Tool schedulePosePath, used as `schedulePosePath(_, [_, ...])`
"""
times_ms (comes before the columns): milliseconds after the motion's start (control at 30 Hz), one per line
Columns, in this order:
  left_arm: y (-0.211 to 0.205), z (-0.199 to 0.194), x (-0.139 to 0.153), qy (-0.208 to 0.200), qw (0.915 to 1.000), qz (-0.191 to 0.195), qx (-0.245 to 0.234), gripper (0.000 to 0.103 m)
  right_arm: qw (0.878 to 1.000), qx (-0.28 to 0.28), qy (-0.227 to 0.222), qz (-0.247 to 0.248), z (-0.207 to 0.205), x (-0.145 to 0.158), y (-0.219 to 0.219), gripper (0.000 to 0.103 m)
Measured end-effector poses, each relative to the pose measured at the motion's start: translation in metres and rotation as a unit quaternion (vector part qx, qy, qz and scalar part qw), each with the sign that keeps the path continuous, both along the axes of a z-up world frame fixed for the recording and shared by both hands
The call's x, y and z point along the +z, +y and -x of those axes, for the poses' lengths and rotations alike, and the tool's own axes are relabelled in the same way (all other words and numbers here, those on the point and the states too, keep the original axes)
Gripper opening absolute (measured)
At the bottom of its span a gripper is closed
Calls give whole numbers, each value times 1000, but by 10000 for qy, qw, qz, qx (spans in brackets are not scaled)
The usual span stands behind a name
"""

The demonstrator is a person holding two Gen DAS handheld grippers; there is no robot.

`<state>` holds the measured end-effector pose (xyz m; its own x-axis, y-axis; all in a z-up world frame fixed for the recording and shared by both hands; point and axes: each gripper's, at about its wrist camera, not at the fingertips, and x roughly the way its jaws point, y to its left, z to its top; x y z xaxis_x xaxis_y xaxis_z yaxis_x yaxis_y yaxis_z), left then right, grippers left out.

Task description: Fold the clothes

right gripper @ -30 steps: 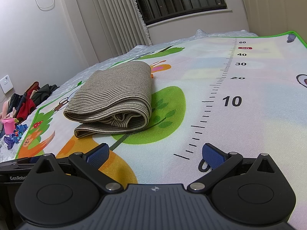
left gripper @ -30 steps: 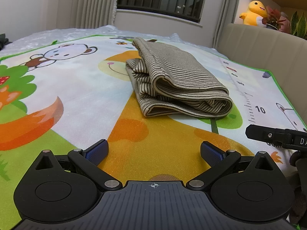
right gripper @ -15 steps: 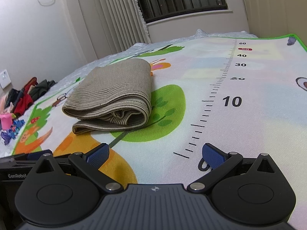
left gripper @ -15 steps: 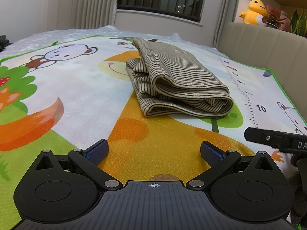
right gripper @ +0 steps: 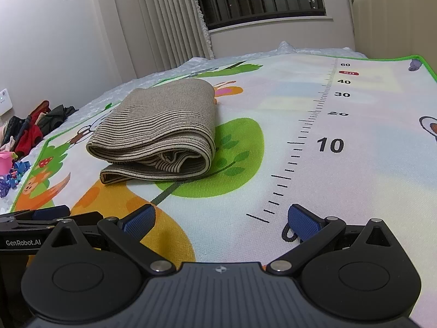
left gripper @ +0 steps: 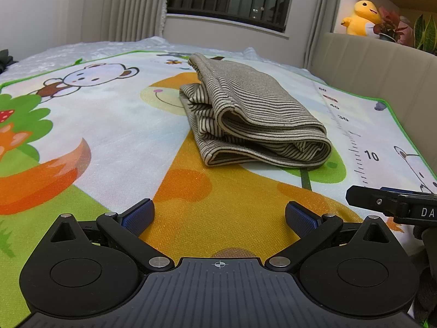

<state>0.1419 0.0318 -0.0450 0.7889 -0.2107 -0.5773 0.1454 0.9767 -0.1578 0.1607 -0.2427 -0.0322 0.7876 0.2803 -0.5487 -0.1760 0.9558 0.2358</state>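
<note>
A brown and cream striped garment (left gripper: pixel 251 117) lies folded in a thick bundle on the cartoon play mat (left gripper: pixel 114 136); it also shows in the right wrist view (right gripper: pixel 161 134). My left gripper (left gripper: pixel 220 216) is open and empty, low over the mat, well short of the garment. My right gripper (right gripper: pixel 222 218) is open and empty, near the mat's ruler print, to the right of the garment. Each gripper shows at the edge of the other's view, the right one (left gripper: pixel 393 205) and the left one (right gripper: pixel 41 218).
A beige padded wall (left gripper: pixel 382 76) borders the mat on the right, with a yellow plush toy (left gripper: pixel 360 16) and plants above. A pile of dark and red clothes (right gripper: pixel 30 128) and small toys (right gripper: pixel 11 169) lie off the mat's left edge. Curtains and a barred window stand behind.
Both grippers stay open and nearly still. The right wrist view has shifted slightly, so the garment sits a little lower and more to the left in it.
</note>
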Motion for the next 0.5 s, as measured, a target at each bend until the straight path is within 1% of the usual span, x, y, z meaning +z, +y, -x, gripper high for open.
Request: schedulePosePath(500, [0,0,0,-3,10000,13,0,103,10000,-10,-16,-82,1,0,-2,103])
